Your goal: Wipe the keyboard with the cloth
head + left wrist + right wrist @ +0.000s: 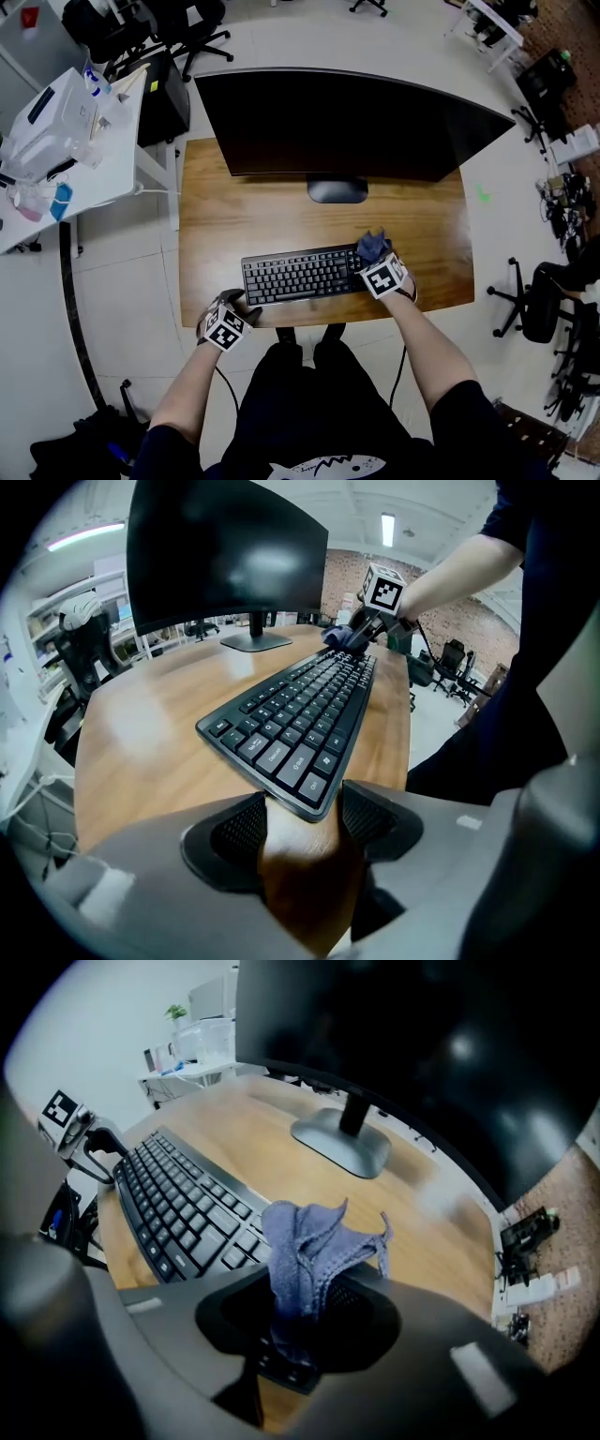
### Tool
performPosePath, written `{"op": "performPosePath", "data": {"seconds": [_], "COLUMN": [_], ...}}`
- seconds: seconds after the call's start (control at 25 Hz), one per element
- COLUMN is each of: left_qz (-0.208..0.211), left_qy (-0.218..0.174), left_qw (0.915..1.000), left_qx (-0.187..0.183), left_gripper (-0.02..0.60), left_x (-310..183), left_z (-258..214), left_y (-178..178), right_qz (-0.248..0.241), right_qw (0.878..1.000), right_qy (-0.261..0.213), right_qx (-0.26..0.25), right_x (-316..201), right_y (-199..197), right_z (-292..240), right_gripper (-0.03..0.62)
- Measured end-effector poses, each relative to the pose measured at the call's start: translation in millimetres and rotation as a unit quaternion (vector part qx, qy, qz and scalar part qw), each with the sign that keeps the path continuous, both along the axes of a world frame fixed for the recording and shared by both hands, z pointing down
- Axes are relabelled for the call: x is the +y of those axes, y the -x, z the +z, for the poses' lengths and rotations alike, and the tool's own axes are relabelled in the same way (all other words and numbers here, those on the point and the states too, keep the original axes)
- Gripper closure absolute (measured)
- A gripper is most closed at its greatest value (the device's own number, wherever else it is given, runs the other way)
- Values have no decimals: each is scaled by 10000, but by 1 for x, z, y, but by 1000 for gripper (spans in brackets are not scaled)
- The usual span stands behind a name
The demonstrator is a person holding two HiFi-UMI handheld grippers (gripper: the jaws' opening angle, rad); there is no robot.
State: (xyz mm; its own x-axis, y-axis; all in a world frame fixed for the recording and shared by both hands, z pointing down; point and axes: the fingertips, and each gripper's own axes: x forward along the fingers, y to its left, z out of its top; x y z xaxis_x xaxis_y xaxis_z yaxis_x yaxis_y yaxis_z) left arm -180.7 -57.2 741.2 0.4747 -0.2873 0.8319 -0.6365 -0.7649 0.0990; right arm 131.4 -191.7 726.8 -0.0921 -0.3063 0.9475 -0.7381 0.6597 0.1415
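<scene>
A black keyboard [300, 274] lies across the wooden desk [216, 225] in front of a dark monitor [337, 122]. My left gripper [232, 305] is at its front left corner. In the left gripper view that keyboard [295, 710] corner sits wedged between the jaws of my left gripper [305, 822], touching both pads. My right gripper [372, 260] is at the keyboard's right end, shut on a crumpled blue cloth [373, 246]. In the right gripper view the cloth [314, 1241] sticks up out of my right gripper [305, 1312], just over the end keys of the keyboard [183, 1208].
The monitor stand [337, 190] rests behind the keyboard. A white side table [103, 159] with boxes stands to the left. Office chairs [534, 300] stand on the floor at the right. Bare wood lies on both sides of the keyboard.
</scene>
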Motion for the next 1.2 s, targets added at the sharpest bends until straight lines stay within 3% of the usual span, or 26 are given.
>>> {"op": "performPosePath", "data": {"seconds": [0.24, 0.44, 0.52, 0.6, 0.68, 0.76, 0.92, 1.04, 1.12, 1.2], "left_qz": [17, 52, 54, 31, -3, -10, 60, 84, 122, 174], "left_qy": [-15, -14, -14, -24, -34, -41, -57, -66, -63, -50], "left_qw": [10000, 10000, 10000, 10000, 10000, 10000, 10000, 9999, 9999, 9998], "left_qx": [2, -26, -19, 4, 35, 41, 11, 7, -7, -14], "left_gripper": [331, 331, 331, 331, 331, 331, 331, 331, 331, 331], "left_x": [0, 0, 0, 1, 1, 1, 2, 2, 3, 3], "left_z": [0, 2, 1, 1, 0, -1, -2, -3, -3, -2], "left_y": [1, 1, 0, 0, -1, -1, -2, -4, -5, -5], "right_qz": [-1159, -2430, -2639, -2503, -2129, -1710, -742, -159, -12, -3], "right_qw": [9930, 9695, 9632, 9640, 9696, 9779, 9959, 9992, 9974, 9969], "right_qy": [-7, 29, 135, 218, 150, -14, -94, 131, 355, 481], "right_qx": [-236, -309, -487, -870, -1196, -1205, -507, 338, 622, 615], "right_x": [25, 65, 75, 76, 63, 38, -16, -34, -33, -30], "right_y": [110, 187, 201, 203, 190, 159, 56, -24, -50, -51], "right_z": [-2, 1, -1, -10, -23, -31, -28, -18, -10, -4], "right_gripper": [462, 462, 462, 462, 462, 462, 462, 462, 462, 462]}}
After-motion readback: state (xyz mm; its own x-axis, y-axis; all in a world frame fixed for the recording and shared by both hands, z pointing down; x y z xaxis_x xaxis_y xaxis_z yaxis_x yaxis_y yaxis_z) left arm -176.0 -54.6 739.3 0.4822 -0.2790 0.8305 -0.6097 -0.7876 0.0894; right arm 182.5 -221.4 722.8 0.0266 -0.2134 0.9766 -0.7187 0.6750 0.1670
